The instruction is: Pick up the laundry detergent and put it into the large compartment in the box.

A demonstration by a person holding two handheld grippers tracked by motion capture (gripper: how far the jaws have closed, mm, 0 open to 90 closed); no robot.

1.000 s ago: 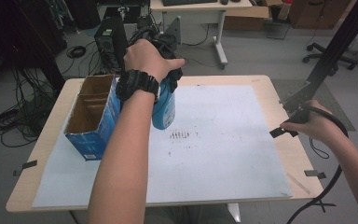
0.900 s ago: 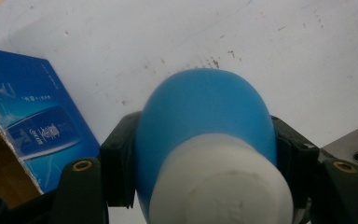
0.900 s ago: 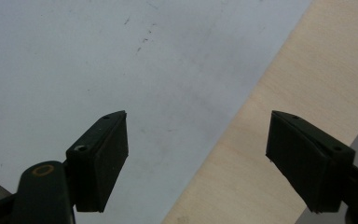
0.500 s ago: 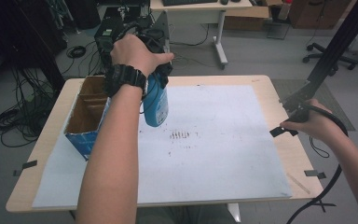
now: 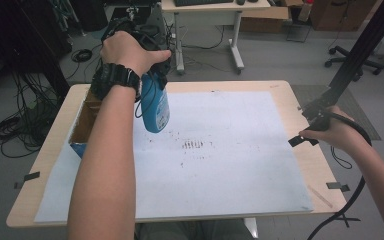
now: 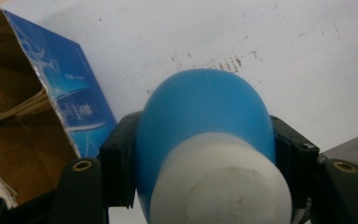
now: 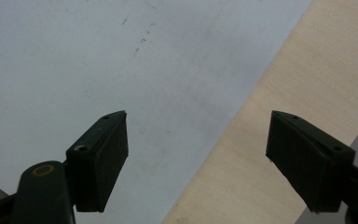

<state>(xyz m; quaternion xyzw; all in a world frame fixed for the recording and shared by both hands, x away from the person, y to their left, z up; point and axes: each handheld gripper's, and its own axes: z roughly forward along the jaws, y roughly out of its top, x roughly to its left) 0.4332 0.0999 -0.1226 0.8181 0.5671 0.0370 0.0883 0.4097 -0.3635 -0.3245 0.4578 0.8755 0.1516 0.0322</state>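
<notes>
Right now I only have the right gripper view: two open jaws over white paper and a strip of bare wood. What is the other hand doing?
Observer: The left gripper is shut on a blue bottle, held in the air above the table's left part.
Operator: Which end does it grip?
Observer: The left gripper view shows the pads on the blue body just past the white cap.
Operator: Anything close to the bottle?
Observer: An open cardboard box with blue sides lies on the table's left edge, beside and below the bottle.
Operator: And where am I?
Observer: The right gripper sits at the table's right edge, jaws empty.
</notes>
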